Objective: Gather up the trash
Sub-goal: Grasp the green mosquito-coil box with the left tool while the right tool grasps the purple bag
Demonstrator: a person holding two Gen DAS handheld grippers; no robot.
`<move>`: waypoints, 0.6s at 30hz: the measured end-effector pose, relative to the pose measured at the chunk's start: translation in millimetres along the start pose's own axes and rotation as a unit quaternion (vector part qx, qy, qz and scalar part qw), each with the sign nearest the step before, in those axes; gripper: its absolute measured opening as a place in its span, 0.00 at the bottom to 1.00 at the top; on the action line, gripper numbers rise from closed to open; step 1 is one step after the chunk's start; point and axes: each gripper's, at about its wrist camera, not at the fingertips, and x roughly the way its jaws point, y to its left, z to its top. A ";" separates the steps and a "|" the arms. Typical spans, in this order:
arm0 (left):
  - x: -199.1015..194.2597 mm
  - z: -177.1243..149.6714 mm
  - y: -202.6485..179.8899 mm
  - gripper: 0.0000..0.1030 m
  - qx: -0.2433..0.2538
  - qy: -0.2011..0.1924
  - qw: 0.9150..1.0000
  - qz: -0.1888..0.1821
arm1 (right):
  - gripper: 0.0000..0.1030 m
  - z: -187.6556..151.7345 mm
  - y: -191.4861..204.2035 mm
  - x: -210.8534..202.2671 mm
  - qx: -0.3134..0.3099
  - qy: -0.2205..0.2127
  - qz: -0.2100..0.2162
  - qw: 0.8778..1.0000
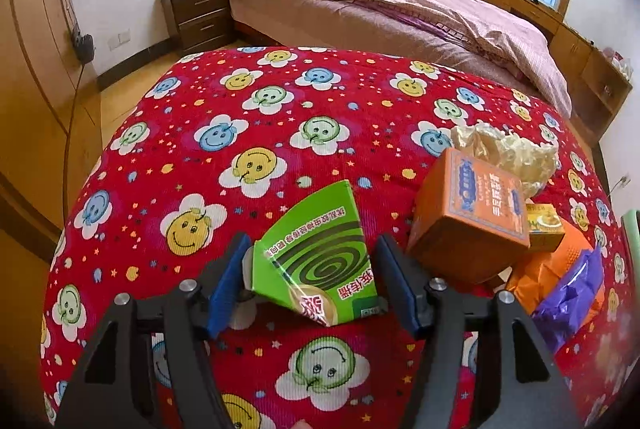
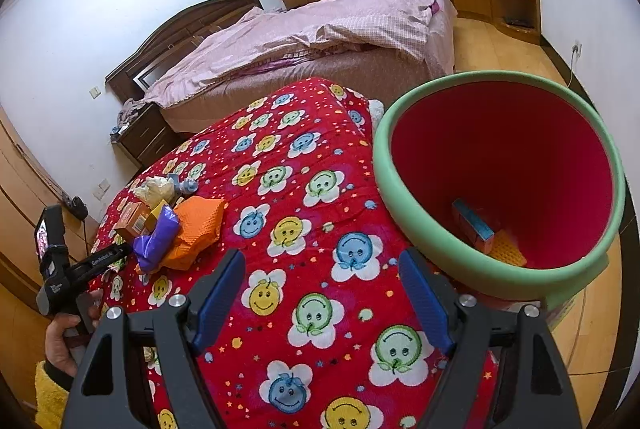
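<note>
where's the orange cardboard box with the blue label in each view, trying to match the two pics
Left wrist view: the orange cardboard box sits right of centre on the red smiley-face blanket, just right of the green mosquito-coil box.
Right wrist view: the same box is small at the far left, behind the purple plastic wrapper.
Shared landmark: the crumpled cream plastic bag just beyond the box.

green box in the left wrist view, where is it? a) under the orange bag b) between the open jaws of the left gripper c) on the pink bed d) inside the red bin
b: the green box sits on the red blanket between the left gripper's jaws, which stand apart with gaps to the box on both sides.
</note>
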 end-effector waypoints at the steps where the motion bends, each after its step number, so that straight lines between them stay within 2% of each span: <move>1: 0.1 0.2 0.4 0.63 0.000 0.000 1.000 -0.001 | 0.79 -0.3 0.5 0.6 0.001 0.001 0.001 1.000; 4: -0.8 -0.4 0.3 0.62 0.005 -0.001 1.000 -0.004 | 0.79 -0.5 3.8 2.0 -0.002 0.003 0.003 1.000; 6: -1.6 -0.6 0.6 0.54 0.013 -0.005 1.000 -0.002 | 0.82 -0.9 7.6 1.7 -0.004 0.005 0.006 1.000; 18: -16.4 -7.9 21.5 0.53 -0.005 -0.015 0.998 -0.059 | 0.83 3.8 57.1 5.8 -0.057 0.003 0.025 0.998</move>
